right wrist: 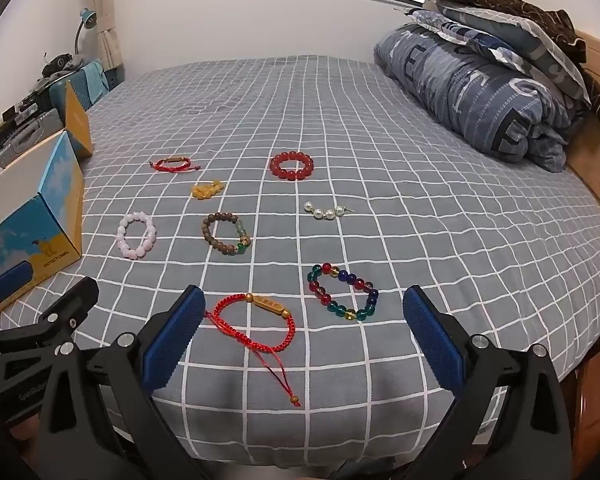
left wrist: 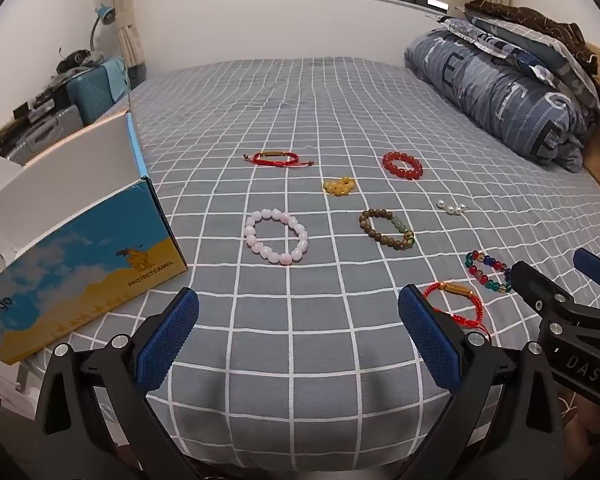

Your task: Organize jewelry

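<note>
Both grippers hover over the near edge of the bed (left wrist: 300, 92), angled down at the grey checked sheet, nothing between the pads of either.

Left gripper (left wrist: 298, 340): jaws spread wide, released. Straight ahead of it lies the pink bead bracelet (left wrist: 276, 236). Further ahead, the far red cord bracelet (left wrist: 276, 157) and the yellow bead cluster (left wrist: 339, 186). Ahead and to its right, the brown wooden bead bracelet (left wrist: 387, 229); beyond that, the red bead bracelet (left wrist: 403, 165) and a short strand of pearls (left wrist: 452, 208). To its left stands an open blue-and-yellow cardboard box (left wrist: 84, 280), lid flap up, close beside the left finger.

Right gripper (right wrist: 304, 336): jaws likewise fully apart, released. The near red cord bracelet (right wrist: 256, 324) with its gold tube bead lies on the sheet between the two fingers, just beside the left pad; its loose cord tail runs back toward the gripper. Whether the pad touches the cord cannot be told. The multicoloured glass bead bracelet (right wrist: 344, 292) lies just ahead, nearer the right finger, apart from it.

A folded blue quilt (right wrist: 472, 92) is piled far ahead and to the right of both grippers, well apart from the jewelry. All pieces lie separate on the sheet; none shows inside the box.
</note>
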